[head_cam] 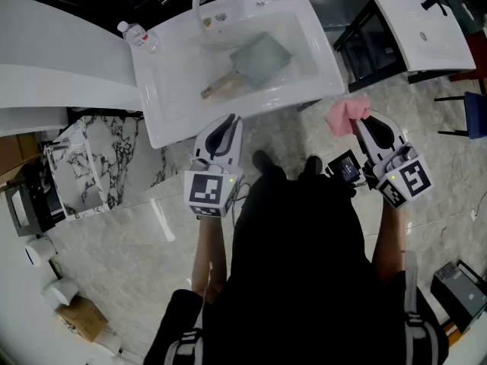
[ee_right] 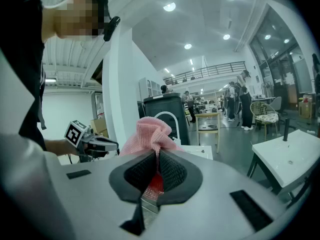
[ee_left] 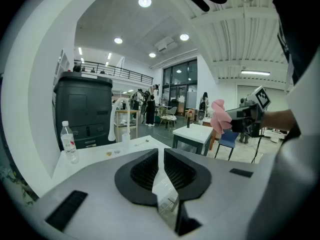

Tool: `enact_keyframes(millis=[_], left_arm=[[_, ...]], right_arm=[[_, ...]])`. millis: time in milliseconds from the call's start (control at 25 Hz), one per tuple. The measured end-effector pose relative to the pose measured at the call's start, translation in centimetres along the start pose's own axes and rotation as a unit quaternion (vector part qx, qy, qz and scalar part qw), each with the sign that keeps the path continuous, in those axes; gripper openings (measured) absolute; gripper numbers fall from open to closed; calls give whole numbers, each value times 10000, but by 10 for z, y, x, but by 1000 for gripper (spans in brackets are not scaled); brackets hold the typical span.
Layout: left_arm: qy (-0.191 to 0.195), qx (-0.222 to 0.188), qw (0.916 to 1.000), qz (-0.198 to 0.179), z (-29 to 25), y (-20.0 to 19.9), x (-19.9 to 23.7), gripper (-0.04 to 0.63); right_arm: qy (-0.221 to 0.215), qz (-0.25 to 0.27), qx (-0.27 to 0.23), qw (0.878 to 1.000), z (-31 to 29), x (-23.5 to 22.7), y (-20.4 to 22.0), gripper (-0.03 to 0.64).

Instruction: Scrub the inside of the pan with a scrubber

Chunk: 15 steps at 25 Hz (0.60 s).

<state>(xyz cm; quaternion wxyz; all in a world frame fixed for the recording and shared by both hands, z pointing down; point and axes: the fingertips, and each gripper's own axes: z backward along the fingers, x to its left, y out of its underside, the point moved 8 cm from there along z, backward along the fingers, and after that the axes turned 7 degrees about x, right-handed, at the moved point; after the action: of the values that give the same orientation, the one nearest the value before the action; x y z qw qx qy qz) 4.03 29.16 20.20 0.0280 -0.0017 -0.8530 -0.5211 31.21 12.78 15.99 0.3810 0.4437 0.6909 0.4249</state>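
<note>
The right gripper (head_cam: 364, 125) was clamped on the pink mesh scrubber (head_cam: 346, 117), off the front right corner of the sink (head_cam: 163, 90). The pan (head_cam: 260, 58) lay inside the sink, ahead and leftward, its handle slanting toward the nearer left gripper (head_cam: 223, 131), whose jaws were pressed together, empty.

My right claw (ee_right: 156, 160) is clamped on a crumpled pink mesh scrubber cloth (ee_right: 149, 135), which bulges above the jaws. My left claw (ee_right: 111, 145) shows at far left, well apart.
</note>
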Motion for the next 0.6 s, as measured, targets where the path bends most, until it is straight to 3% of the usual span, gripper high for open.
enact_keyframes(millis=[360,480,600], left_arm=[[3,19,10000,-2,13,10,17,60],[21,50,10000,5,16,15,23,60],[67,112,9999,34,18,21,28,60]], right_arm=[[-40,91,-8,10000,-15,19,-7,34],[-407,-64,43,9991,-23,28,-6,34],[-373,-327,-210,9985,-27,32,-8,35]])
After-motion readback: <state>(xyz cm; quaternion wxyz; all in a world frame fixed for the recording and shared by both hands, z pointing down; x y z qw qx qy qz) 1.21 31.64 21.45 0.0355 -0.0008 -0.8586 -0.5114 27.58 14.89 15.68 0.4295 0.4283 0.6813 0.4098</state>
